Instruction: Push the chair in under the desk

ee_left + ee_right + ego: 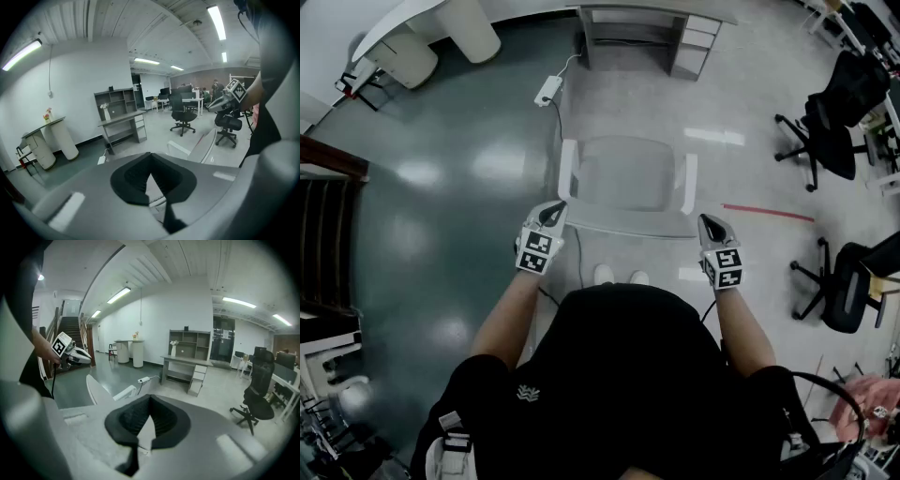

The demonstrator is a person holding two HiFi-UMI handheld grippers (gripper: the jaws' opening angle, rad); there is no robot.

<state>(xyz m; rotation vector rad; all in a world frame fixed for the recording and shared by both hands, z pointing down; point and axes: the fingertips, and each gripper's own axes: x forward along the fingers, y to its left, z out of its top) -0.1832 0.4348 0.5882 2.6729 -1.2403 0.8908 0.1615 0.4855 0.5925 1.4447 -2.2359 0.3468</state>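
With jaws closed and empty, the left gripper [551, 215] and right gripper [712, 228] sit at the white chair's [628, 178] back corners, well apart from the grey desk [694, 39].

Glossy, reflective floor [441, 187]; chair [628, 187] seemingly smooth plastic frame with mesh seat.
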